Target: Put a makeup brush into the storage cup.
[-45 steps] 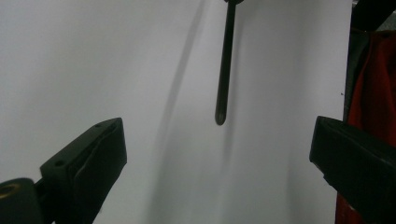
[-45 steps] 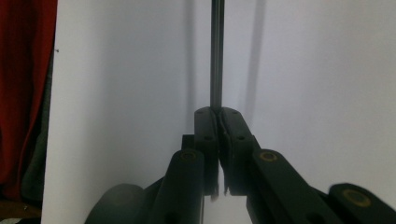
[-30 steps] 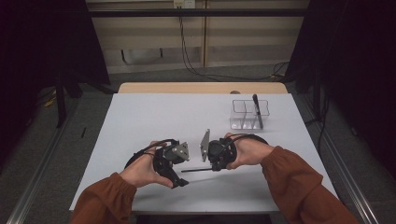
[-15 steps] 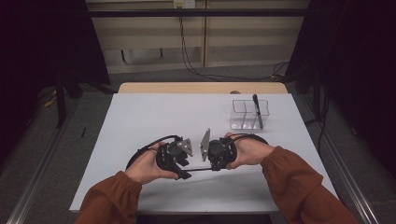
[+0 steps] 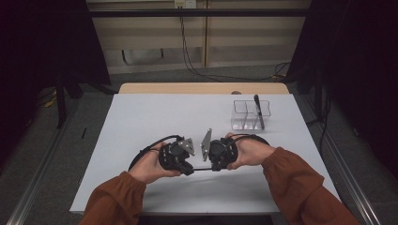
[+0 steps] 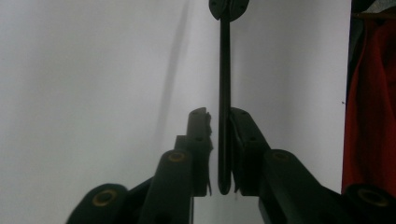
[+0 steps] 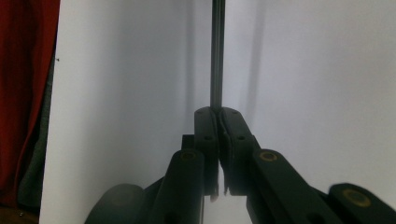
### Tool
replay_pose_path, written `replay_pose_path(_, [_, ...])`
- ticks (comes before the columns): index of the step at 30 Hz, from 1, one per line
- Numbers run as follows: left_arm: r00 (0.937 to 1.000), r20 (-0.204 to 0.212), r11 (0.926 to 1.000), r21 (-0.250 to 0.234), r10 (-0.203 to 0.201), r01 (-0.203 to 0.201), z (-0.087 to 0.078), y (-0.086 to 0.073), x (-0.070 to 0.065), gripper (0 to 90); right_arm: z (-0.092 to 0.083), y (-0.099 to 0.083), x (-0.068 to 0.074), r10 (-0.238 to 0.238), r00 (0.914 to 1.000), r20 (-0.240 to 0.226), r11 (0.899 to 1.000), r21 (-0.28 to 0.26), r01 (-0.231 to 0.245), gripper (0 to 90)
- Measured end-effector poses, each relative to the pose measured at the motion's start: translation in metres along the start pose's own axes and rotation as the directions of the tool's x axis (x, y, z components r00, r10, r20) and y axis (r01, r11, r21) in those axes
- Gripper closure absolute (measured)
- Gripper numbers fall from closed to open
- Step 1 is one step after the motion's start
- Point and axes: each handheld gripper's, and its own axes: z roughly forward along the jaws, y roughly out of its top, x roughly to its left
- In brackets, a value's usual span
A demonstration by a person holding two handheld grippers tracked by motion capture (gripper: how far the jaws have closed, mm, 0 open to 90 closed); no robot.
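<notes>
On the near half of the white bench (image 5: 141, 117), seen from the high view, the left gripper (image 5: 184, 164) sits in the person's left hand (image 5: 150, 166), its fingers pointing right toward the other hand. Between the two hands runs one thin black rod (image 5: 201, 169), level above the bench top. The left gripper view gives what the high view cannot: the rod (image 6: 224, 93) passes between the two black fingers (image 6: 198, 135), which have just been closing and now stand drawn in against it, one pad touching its right side and the other just beside its left. That view also catches a round black fitting (image 6: 229, 7) at the rod's far end, and a red-brown sleeve (image 6: 371, 107) at the right edge.

Right of the rod in the high view, the right gripper (image 5: 212, 161) is held in the right hand (image 5: 248, 150), pointing left. The right gripper view shows its two fingers (image 7: 208, 130) pressed together on the rod (image 7: 217, 56), which runs straight away from them.

Farther right and well back stands one clear divided tray (image 5: 241, 123), with one dark pen-like stick (image 5: 258, 111) leaning in it; neither gripper view takes that in.

Counted: two grippers, two hands, one rod, one tray, one stick.
</notes>
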Motion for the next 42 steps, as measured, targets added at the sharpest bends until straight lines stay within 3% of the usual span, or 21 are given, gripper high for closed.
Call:
replay_pose_path(2, [0.9999,-0.002,0.9999,-0.001,-0.013,0.013,0.002,0.0,-0.001,83.9,0.001,0.0,0.0,0.0,1.0,0.003,1.0,0.004,0.0,86.5])
replay_pose_path(4, [0.9999,0.016,1.0,0.007,-0.002,0.001,0.002,0.0,0.001,84.6,0.002,0.0,0.0,-0.006,1.0,0.004,1.0,0.002,0.006,86.5])
replay_pose_path(12, [0.9999,0.012,0.9999,0.011,0.005,-0.005,0.002,0.0,-0.001,85.5,0.002,0.0,0.001,-0.005,1.0,0.001,1.0,0.002,0.005,86.1])
replay_pose_path(20, [0.9997,0.021,0.9999,0.0,-0.013,0.013,0.002,-0.003,-0.001,85.6,0.0,-0.005,-0.001,0.015,0.9999,-0.001,0.999,-0.044,-0.015,81.3])
replay_pose_path(26, [0.9998,0.018,1.0,0.0,-0.007,0.007,0.002,-0.004,0.0,85.6,0.002,-0.008,-0.002,0.03,0.9996,0.004,0.997,-0.076,-0.029,71.3])
replay_pose_path(32, [0.9995,0.016,0.9992,-0.029,-0.028,0.029,0.001,-0.008,-0.002,85.7,0.0,-0.013,-0.002,0.054,0.9984,0.015,0.992,-0.112,-0.052,52.1])
replay_pose_path(42, [0.9981,0.018,0.9971,-0.047,-0.059,0.059,-0.002,-0.018,0.001,85.6,-0.004,-0.028,-0.002,0.125,0.9914,0.038,0.975,-0.187,-0.116,32.7])
